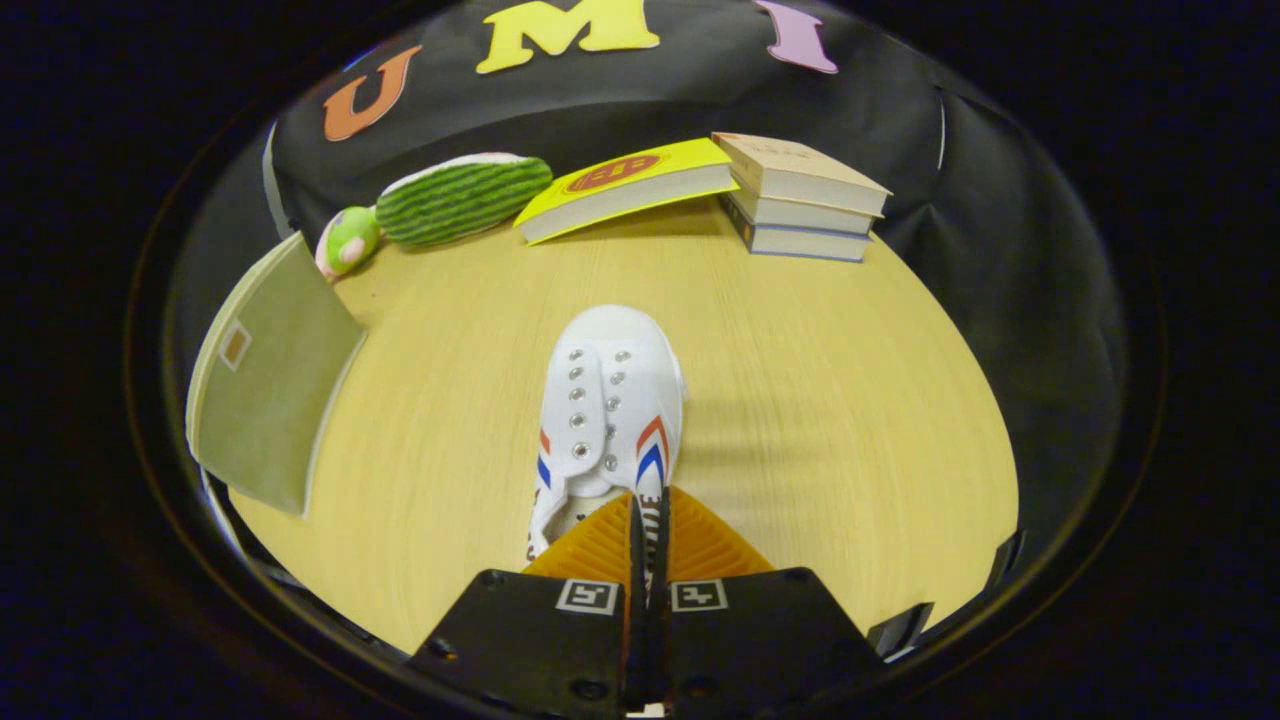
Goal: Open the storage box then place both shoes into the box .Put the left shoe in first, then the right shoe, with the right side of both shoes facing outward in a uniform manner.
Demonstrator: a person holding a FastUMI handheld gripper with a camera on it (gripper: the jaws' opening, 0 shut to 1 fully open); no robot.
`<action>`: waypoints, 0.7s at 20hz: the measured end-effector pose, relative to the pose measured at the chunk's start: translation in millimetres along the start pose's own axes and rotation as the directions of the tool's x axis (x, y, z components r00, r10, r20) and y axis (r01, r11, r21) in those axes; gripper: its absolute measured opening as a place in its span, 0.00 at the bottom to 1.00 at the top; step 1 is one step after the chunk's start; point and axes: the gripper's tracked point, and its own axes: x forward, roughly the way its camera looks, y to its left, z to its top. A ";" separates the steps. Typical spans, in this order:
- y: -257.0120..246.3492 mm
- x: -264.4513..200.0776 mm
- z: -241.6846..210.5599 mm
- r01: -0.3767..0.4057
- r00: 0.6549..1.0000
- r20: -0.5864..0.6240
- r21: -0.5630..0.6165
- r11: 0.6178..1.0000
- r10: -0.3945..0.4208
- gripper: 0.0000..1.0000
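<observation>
Fingers [648,520] pinched on white shoe [608,420] heel collar, pointing fwd along table [850,400].

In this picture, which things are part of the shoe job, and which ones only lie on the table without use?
Part of the job:
- white shoe, toe pointing away, its heel-side collar pinched in the claw
- the claw, fingers closed on the shoe's edge

Just lying about:
- green folder to the left
- watermelon plush
- small green plush
- yellow book
- stack of books
</observation>
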 end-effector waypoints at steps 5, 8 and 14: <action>11.3 -20.6 5.5 -0.068 0.997 0.035 0.057 0.996 0.066 0.06; 24.0 -34.3 6.3 -0.102 0.994 0.052 0.067 0.992 0.099 0.06; 55.4 -76.5 22.6 -0.129 0.986 0.109 0.054 0.990 0.123 0.06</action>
